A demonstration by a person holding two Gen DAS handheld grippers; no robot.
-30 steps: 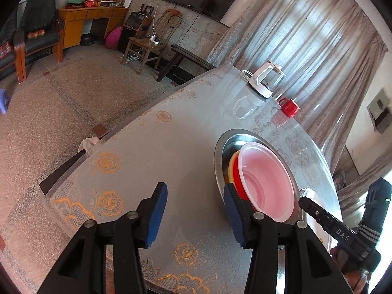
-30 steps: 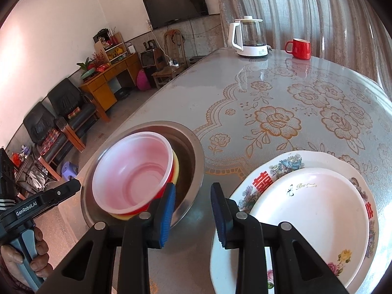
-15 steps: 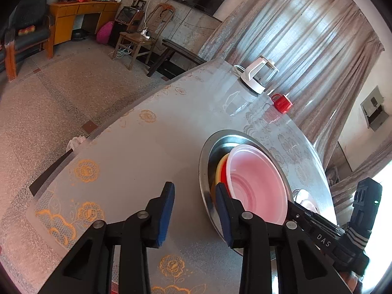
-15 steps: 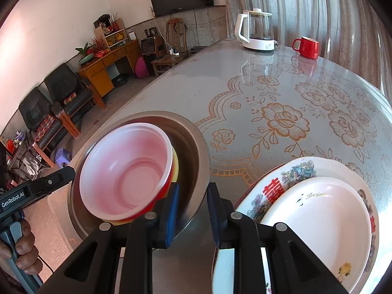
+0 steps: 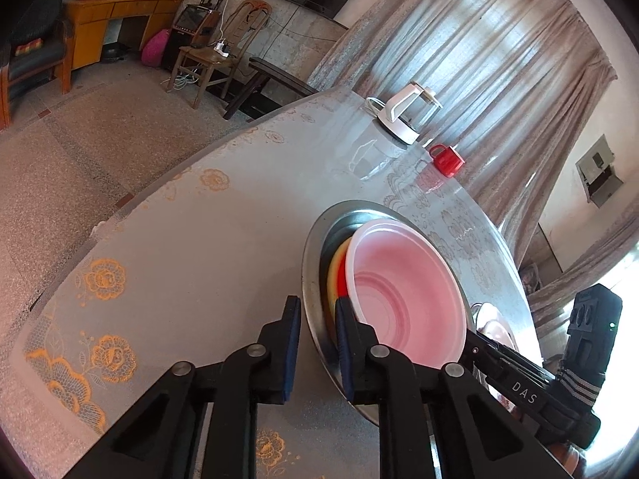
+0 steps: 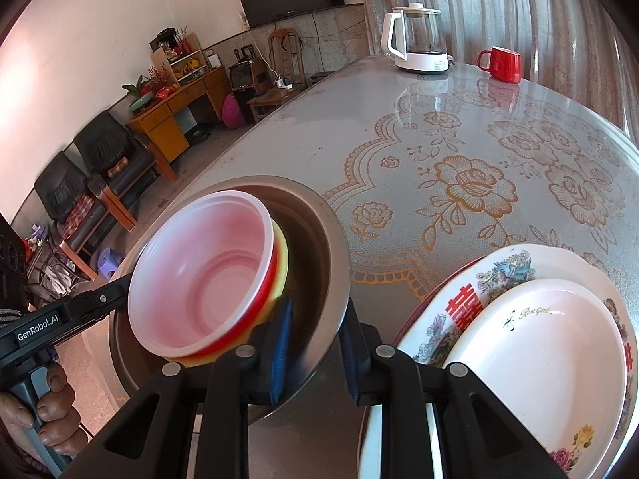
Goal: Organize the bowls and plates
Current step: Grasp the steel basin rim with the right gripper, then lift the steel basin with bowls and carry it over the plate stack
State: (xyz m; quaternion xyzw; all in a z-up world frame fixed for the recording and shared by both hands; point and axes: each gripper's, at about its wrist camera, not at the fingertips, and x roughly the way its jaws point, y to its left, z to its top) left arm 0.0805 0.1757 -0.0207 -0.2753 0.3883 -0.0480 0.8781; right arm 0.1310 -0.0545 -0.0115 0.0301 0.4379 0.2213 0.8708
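Steel rim first: both hand-held grippers pinch the metal basin (image 6: 319, 239) on the surface, left hand-held gripper (image 5: 315, 343) closing on its near edge, right hand-held gripper (image 6: 313, 343) clamped opposite. Likely stiff, slippery, light. Inside, the pink bowl (image 6: 207, 275) tops nested bowls; beyond, the kettle (image 6: 417, 36).

A wide stainless-steel basin (image 6: 319, 247) sat on my table, holding a pale pink plastic bowl (image 6: 207, 275) nested in a red bowl (image 6: 268, 291) and a yellow bowl (image 6: 284, 263). Just beside it, a plain white plate (image 6: 535, 355) lay in a larger flowered plate (image 6: 503, 271).
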